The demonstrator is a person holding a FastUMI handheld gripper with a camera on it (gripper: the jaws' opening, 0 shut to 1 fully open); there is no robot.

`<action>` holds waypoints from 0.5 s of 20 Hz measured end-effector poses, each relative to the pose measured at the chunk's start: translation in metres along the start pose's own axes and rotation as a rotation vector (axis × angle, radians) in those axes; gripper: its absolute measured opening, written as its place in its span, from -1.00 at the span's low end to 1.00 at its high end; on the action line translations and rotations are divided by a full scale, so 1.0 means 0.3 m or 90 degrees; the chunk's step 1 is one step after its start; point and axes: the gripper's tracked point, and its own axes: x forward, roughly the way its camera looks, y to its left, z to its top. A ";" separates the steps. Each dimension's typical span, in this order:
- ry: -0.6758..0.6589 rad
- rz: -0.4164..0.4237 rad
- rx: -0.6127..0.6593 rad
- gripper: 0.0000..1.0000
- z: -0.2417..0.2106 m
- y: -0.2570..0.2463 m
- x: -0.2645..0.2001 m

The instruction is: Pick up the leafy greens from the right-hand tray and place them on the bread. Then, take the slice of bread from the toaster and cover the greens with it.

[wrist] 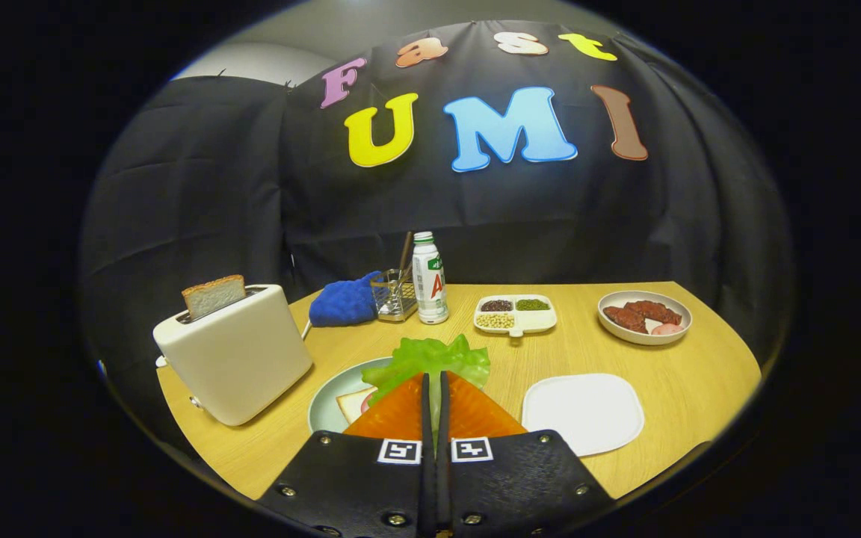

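Note:
My gripper is shut on the leafy greens, a ruffled light-green leaf that sticks out ahead of the fingertips. The leaf hangs over a pale round plate just left of the fingers, where a slice of bread lies with something pink on it, partly hidden by the fingers. To the right of the fingers sits the white square tray, bare. A cream toaster stands to the left with a slice of toasted bread poking up from its slot.
Along the back of the wooden table stand a blue mitt, a wire utensil holder, a white bottle, a divided dish of beans and a bowl of meat slices.

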 end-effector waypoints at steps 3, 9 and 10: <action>0.015 0.001 -0.001 -0.99 -0.050 0.043 0.045; 0.030 -0.002 0.008 -0.99 -0.089 0.091 0.079; 0.033 -0.001 0.011 -0.99 -0.094 0.098 0.079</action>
